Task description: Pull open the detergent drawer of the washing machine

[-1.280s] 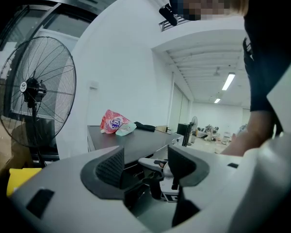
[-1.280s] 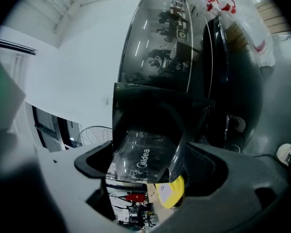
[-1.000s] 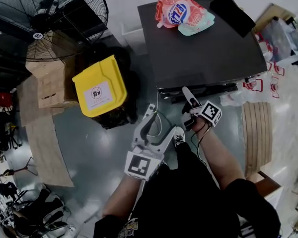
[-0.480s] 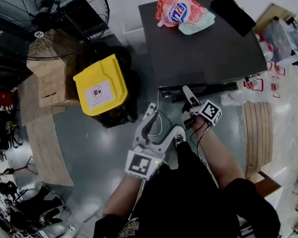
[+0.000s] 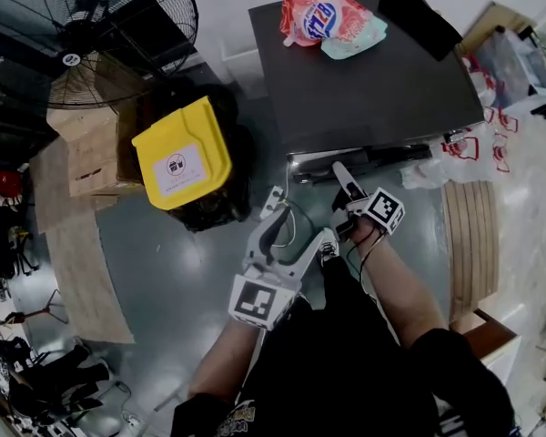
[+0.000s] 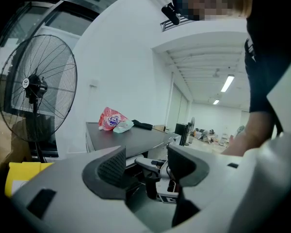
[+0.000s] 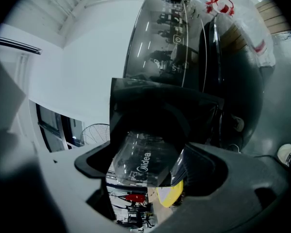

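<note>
Plastic, dark and glossy and printed with a white "Midea" logo, forms the front of the detergent drawer [image 7: 143, 161]. In the right gripper view this front panel is seen lying between the 2 jaws, which are closed in against its sides. Reflections of the room are spread over its curved face. The drawer is set at the top of the washing machine [image 5: 364, 80], towards the left end of its front as seen in the head view; how far it stands out cannot be told. In the head view the right gripper [image 5: 344, 178] is held at the machine's front edge with its tips pointed at that strip.

The left gripper [image 5: 275, 209] is held lower and to the left, apart from the machine. Its jaws are spread wide and nothing is held between them; the right gripper is seen through the gap.

On the machine's dark lid a pink detergent pouch [image 5: 323, 18] is laid beside a black object [image 5: 417, 21]. A yellow bin lid [image 5: 182, 153] and a large fan [image 5: 82, 35] are placed to the left.
</note>
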`<state>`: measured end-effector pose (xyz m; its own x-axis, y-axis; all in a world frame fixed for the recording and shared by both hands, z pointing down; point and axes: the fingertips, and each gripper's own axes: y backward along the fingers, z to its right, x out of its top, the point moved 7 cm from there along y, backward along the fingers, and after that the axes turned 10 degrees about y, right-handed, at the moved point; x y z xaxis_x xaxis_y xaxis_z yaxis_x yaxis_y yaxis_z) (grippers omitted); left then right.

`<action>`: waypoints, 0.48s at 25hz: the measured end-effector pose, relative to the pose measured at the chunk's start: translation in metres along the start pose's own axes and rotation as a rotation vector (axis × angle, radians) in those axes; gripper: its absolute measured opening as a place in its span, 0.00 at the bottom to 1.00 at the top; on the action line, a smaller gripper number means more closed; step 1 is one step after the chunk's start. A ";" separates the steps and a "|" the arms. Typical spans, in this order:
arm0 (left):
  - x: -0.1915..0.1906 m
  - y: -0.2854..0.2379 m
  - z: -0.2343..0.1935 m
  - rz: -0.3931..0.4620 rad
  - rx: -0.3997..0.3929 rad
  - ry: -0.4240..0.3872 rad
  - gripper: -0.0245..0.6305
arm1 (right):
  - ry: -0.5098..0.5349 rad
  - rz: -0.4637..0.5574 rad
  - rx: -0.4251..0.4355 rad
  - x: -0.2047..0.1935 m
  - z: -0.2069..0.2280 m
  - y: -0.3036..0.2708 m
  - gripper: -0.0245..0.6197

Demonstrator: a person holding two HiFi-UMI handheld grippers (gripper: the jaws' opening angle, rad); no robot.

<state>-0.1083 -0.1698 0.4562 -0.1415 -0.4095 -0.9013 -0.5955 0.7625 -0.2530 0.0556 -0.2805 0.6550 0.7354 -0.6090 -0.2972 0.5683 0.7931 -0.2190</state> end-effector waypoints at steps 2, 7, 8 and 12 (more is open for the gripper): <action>-0.002 0.005 0.002 0.002 -0.007 0.002 0.43 | -0.003 0.009 0.000 -0.005 0.002 0.009 0.75; -0.008 0.019 0.011 0.002 -0.032 0.001 0.43 | -0.022 0.036 0.000 -0.017 0.005 0.035 0.75; -0.010 0.022 0.013 0.001 -0.037 0.001 0.43 | -0.025 0.040 -0.002 -0.020 0.005 0.040 0.75; -0.017 0.031 0.021 -0.010 -0.065 -0.006 0.43 | -0.024 0.055 -0.008 -0.030 0.008 0.061 0.75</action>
<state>-0.1079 -0.1284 0.4557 -0.1307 -0.4133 -0.9012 -0.6469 0.7243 -0.2384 0.0710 -0.2142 0.6584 0.7741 -0.5643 -0.2870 0.5239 0.8255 -0.2100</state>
